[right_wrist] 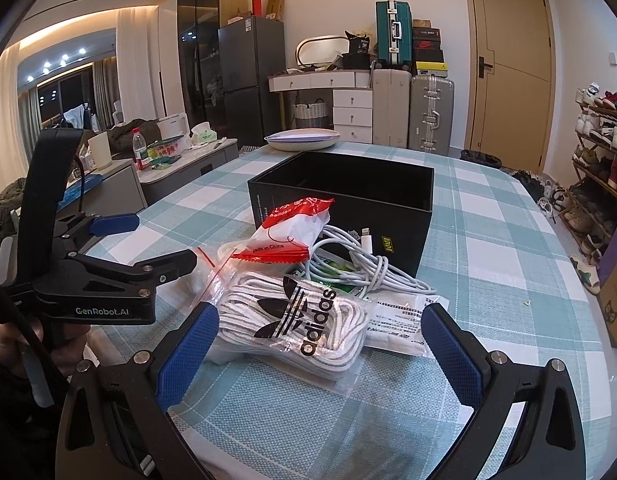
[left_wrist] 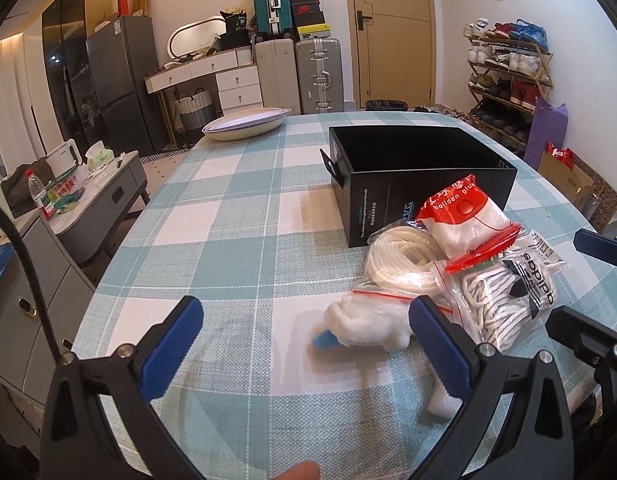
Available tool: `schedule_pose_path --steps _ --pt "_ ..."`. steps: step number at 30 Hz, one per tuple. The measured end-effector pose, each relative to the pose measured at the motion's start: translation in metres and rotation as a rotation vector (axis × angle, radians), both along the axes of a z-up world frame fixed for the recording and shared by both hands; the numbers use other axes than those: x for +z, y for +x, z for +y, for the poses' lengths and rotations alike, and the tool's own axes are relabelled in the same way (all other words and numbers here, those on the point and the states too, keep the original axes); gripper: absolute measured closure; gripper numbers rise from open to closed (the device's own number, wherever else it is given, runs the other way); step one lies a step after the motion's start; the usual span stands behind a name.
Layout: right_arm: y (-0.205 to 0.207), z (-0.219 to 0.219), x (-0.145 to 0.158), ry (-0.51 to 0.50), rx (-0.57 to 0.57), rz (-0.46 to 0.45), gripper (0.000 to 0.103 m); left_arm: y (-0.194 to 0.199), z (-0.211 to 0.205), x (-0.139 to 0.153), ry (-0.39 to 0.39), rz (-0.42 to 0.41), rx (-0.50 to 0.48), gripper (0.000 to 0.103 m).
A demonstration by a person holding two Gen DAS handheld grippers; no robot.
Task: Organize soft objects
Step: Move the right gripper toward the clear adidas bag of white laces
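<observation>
1. A lived-in room is seen, with stacked suitcases [right_wrist: 392, 34] and a shoe rack [left_wrist: 504, 76] along the far wall; a table under a teal-and-white checked cloth [left_wrist: 236, 216] fills the foreground.
2. An open black box [right_wrist: 344, 184] stands at 12 o'clock of a heap of soft goods, apparently empty and likely meant as their container.
3. The heap is gathered just before the box: an adidas bag of white laces [right_wrist: 300, 320], a red-and-white balloon glue packet [right_wrist: 292, 232] resting on top, a white charging cable [right_wrist: 360, 268] at 2 o'clock of the laces, a coil of white rope [left_wrist: 396, 256] in a zip bag, and a fluffy white item [left_wrist: 368, 324] at 7 o'clock of the rope.
4. The left gripper [left_wrist: 304, 344] is held low and level, jaws spread wide, nothing held, the fluffy item between its tips.
5. The right gripper [right_wrist: 320, 344] is likewise spread and empty, straddling the laces bag.
</observation>
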State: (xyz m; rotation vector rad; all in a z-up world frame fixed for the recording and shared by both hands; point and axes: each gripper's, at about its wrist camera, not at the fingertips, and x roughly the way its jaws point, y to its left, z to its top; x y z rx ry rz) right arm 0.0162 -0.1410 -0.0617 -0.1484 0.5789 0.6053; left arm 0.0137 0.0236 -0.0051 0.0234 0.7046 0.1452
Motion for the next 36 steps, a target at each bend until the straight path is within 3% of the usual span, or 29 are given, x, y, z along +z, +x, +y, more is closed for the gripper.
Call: schedule_pose_path --steps 16,30,36 --pt "0.005 0.008 -0.003 -0.016 0.054 0.051 0.000 0.001 -0.003 0.004 -0.014 -0.009 -0.046 0.000" --pt "0.022 0.023 -0.012 -0.116 0.139 0.069 0.000 0.002 0.000 0.009 -0.022 -0.025 -0.083 0.000" --pt "0.031 0.031 -0.012 -0.150 0.228 0.083 0.000 0.004 -0.001 0.006 -0.024 -0.016 -0.088 0.000"
